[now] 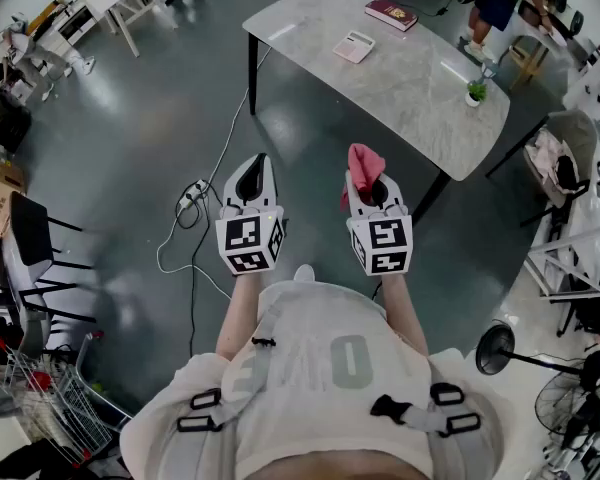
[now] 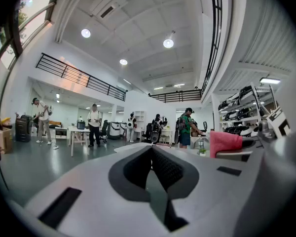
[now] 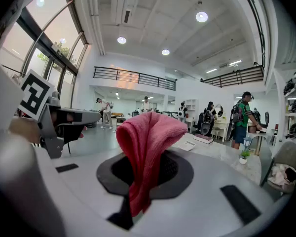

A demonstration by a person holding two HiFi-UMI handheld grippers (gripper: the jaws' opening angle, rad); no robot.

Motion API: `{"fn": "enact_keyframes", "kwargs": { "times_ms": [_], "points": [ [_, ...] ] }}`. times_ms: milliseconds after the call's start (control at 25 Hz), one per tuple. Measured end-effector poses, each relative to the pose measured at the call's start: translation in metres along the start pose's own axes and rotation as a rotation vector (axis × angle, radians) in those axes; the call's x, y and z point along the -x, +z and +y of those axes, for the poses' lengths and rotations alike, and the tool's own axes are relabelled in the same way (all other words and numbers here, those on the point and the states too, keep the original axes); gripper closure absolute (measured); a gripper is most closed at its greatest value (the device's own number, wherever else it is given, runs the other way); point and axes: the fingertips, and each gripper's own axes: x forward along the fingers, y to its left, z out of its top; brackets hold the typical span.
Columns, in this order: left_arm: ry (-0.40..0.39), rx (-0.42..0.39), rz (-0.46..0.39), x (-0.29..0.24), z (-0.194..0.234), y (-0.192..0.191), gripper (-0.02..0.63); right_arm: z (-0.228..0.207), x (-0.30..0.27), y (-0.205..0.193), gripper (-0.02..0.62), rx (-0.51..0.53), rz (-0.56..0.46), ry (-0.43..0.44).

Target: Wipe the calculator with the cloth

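A white calculator (image 1: pixel 355 46) lies on the grey marble table (image 1: pixel 410 78) ahead of me, well beyond both grippers; the right gripper view shows the calculator (image 3: pixel 187 144) past the cloth. My right gripper (image 1: pixel 366 180) is shut on a pink cloth (image 1: pixel 363 165), which sticks up between its jaws and droops over them (image 3: pixel 147 147). My left gripper (image 1: pixel 258 164) is shut with nothing in it (image 2: pixel 151 149). Both are held side by side over the floor, short of the table's near end.
A dark red book (image 1: pixel 391 14) lies at the table's far side and a small potted plant (image 1: pixel 474 92) near its right edge. A power strip with cables (image 1: pixel 190 199) lies on the floor to the left. Chairs, a cart and fans stand around; people stand farther off.
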Motion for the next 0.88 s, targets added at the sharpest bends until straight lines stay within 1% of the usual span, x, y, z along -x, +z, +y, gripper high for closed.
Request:
{"fn": "enact_keyframes", "kwargs": {
  "times_ms": [280, 480, 680, 880],
  "points": [
    [-0.009, 0.008, 0.017, -0.009, 0.008, -0.006, 0.586, 0.012, -0.013, -0.003, 0.541, 0.017, 0.022, 0.02],
    [0.001, 0.016, 0.04, -0.021, 0.018, -0.013, 0.586, 0.013, -0.025, -0.003, 0.541, 0.018, 0.035, 0.036],
    [0.005, 0.046, 0.053, -0.033, 0.034, -0.02, 0.586, 0.011, -0.039, -0.008, 0.541, 0.002, 0.048, 0.031],
    [-0.002, 0.05, 0.035, -0.053, 0.053, -0.014, 0.584, 0.011, -0.064, 0.001, 0.541, 0.039, 0.052, 0.007]
  ]
}}
